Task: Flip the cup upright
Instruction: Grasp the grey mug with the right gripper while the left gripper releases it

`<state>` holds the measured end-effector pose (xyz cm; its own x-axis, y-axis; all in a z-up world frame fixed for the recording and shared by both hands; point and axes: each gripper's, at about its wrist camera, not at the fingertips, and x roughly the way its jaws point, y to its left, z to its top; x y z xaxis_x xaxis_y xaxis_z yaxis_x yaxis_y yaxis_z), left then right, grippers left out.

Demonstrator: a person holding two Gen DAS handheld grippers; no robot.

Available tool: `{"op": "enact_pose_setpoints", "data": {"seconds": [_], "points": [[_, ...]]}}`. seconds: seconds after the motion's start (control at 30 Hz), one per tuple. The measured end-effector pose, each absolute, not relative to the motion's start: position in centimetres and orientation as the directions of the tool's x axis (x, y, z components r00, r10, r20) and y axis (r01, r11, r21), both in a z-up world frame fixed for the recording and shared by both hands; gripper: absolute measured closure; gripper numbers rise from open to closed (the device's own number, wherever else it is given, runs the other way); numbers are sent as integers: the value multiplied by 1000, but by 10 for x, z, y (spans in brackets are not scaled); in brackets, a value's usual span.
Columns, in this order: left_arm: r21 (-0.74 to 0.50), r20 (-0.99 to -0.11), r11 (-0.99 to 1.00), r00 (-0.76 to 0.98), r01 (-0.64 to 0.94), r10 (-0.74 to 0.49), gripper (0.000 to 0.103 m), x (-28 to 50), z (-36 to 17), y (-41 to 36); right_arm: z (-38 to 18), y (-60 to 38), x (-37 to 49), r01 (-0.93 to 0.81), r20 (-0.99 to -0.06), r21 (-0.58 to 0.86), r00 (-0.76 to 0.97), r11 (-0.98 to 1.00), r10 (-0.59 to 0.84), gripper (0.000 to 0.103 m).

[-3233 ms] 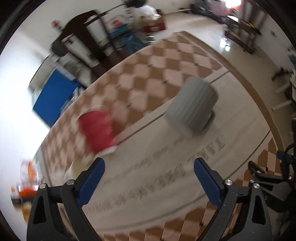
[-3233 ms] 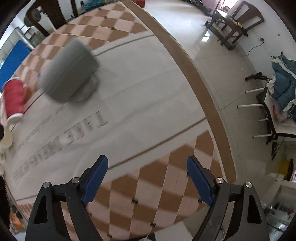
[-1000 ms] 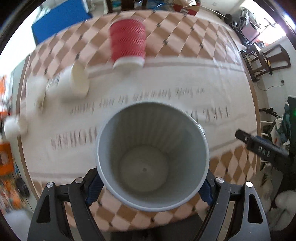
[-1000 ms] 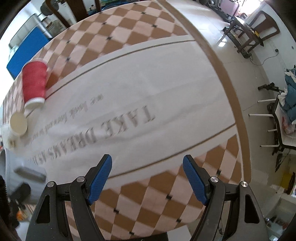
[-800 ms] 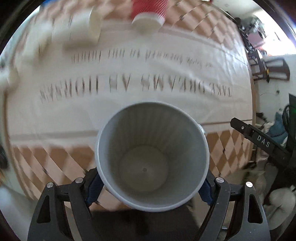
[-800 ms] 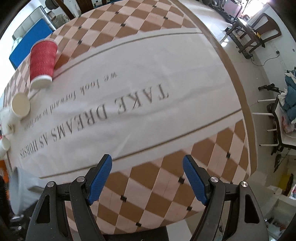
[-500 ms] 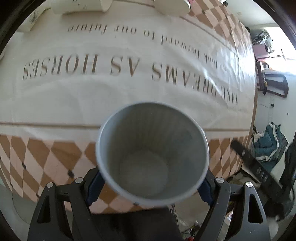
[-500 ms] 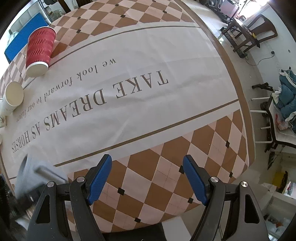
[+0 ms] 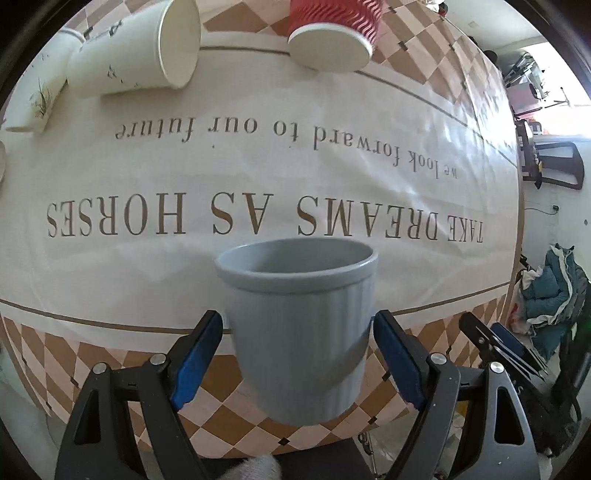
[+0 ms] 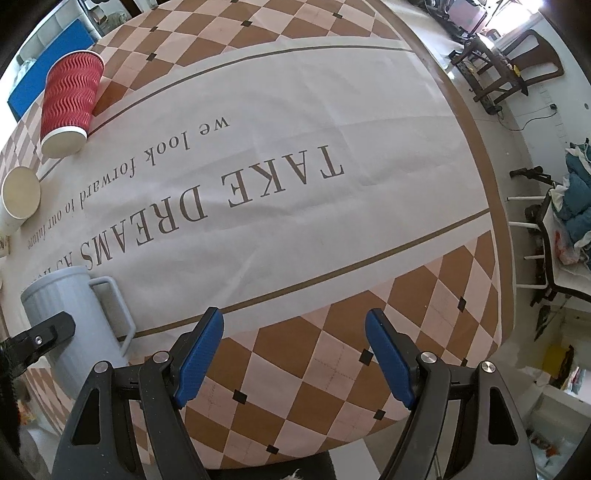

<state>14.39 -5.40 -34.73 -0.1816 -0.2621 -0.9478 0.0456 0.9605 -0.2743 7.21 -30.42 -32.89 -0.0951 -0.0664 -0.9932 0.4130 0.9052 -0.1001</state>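
A ribbed grey mug (image 9: pixel 301 328) stands upright, mouth up, at the near edge of the table. My left gripper (image 9: pixel 297 362) has its blue pads on both sides of the mug and is shut on it. The mug also shows in the right wrist view (image 10: pixel 74 321) at the far left, with its handle toward the table's middle and a left finger (image 10: pixel 40 338) across it. My right gripper (image 10: pixel 293 360) is open and empty above the checked border of the tablecloth.
A red ribbed paper cup (image 9: pixel 332 33) lies on its side at the far edge, also in the right wrist view (image 10: pixel 70 103). A white paper cup (image 9: pixel 140 55) lies beside it. The printed tablecloth (image 10: pixel 295 155) covers the round table. Chairs (image 10: pixel 509 66) stand beyond.
The left gripper has turned the grey mug from mouth toward the camera to upright and lowered it near the table's front edge. The right gripper stayed open and moved little.
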Motion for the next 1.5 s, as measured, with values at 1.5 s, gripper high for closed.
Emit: {"op": "enact_pose_setpoints", "data": {"seconds": [1.5], "points": [[168,-980,982,94,-86,176,0,81,-350,101,-322,-90,131,-57,-996,9,-87,998,4,14]]}}
